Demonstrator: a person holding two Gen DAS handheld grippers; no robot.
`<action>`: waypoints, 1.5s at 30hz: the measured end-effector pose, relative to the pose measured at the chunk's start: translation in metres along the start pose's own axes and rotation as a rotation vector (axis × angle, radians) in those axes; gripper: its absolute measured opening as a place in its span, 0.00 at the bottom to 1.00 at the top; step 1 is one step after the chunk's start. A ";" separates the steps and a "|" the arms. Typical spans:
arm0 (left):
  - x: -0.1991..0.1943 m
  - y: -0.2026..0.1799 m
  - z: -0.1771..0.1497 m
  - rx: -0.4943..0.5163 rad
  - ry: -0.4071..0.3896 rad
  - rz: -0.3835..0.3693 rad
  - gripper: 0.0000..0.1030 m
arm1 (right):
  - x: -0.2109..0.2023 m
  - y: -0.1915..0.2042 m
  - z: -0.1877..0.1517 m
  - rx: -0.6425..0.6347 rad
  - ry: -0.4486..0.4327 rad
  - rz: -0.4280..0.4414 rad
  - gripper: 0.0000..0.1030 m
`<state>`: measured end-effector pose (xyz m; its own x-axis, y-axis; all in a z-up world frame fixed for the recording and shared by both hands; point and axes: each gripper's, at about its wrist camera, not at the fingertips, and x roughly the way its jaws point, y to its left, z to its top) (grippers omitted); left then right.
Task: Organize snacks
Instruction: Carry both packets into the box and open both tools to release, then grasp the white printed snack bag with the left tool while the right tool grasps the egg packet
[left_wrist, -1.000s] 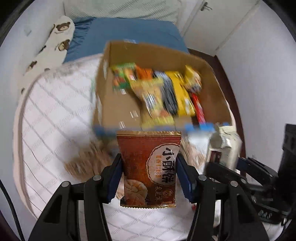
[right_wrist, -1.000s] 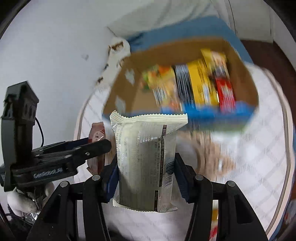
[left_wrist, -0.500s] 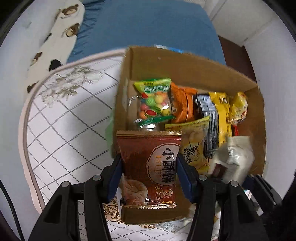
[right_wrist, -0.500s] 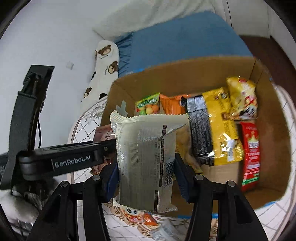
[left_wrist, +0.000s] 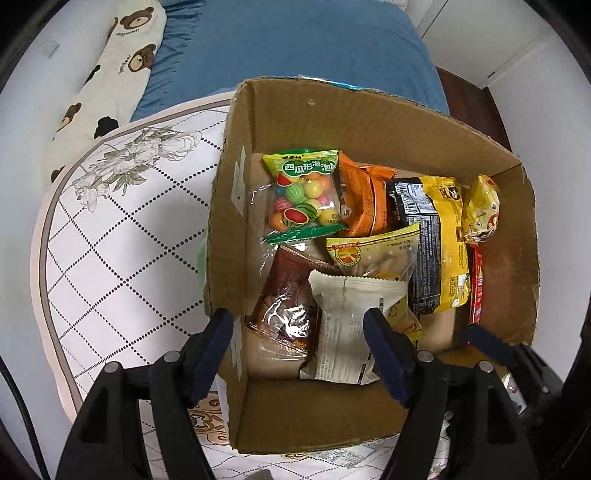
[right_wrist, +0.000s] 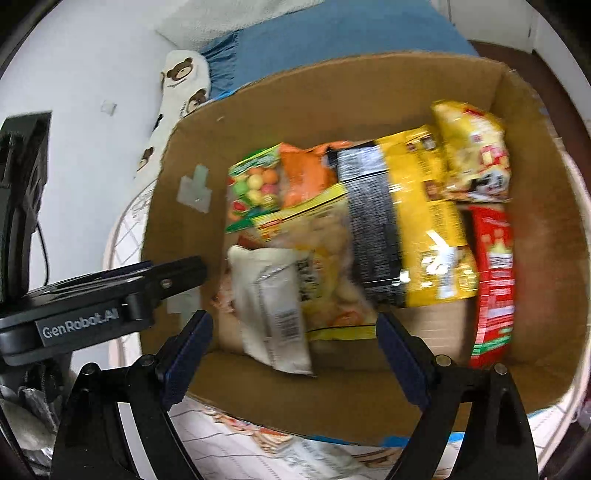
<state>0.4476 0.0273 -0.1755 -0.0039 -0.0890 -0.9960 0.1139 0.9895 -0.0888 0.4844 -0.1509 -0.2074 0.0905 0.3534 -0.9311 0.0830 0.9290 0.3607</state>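
A cardboard box (left_wrist: 369, 110) of snacks stands on the table; it also shows in the right wrist view (right_wrist: 332, 88). The brown cookie packet (left_wrist: 288, 306) lies in the box's near left part. The cream-white packet (left_wrist: 351, 325) lies beside it, partly on it, and shows in the right wrist view (right_wrist: 273, 306). My left gripper (left_wrist: 299, 354) is open and empty above the box's near wall. My right gripper (right_wrist: 295, 354) is open and empty above the box's near edge. Further in lie a green candy bag (left_wrist: 303, 192), an orange packet (left_wrist: 364, 199), a yellow bag (left_wrist: 439, 240) and a red packet (right_wrist: 495, 280).
The box stands on a round table with a white quilted cover (left_wrist: 122, 236). A blue bed (left_wrist: 295, 44) and a bear-print pillow (left_wrist: 114, 74) lie behind it. White walls close both sides. The left gripper's body (right_wrist: 92, 306) sits left in the right wrist view.
Both grippers moved over the box and opened. The brown packet and the cream-white packet dropped from the fingers into the box.
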 end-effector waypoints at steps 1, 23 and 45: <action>-0.001 -0.001 -0.002 -0.001 -0.005 0.003 0.70 | -0.005 -0.004 -0.001 -0.004 -0.010 -0.022 0.89; -0.075 -0.043 -0.105 0.058 -0.370 0.006 0.70 | -0.110 -0.034 -0.062 -0.123 -0.280 -0.233 0.89; -0.072 -0.025 -0.223 0.022 -0.397 0.059 0.70 | -0.129 -0.061 -0.180 -0.064 -0.213 -0.144 0.90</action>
<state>0.2231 0.0345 -0.1030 0.3872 -0.0730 -0.9191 0.1234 0.9920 -0.0268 0.2886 -0.2335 -0.1196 0.2900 0.1920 -0.9376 0.0480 0.9755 0.2146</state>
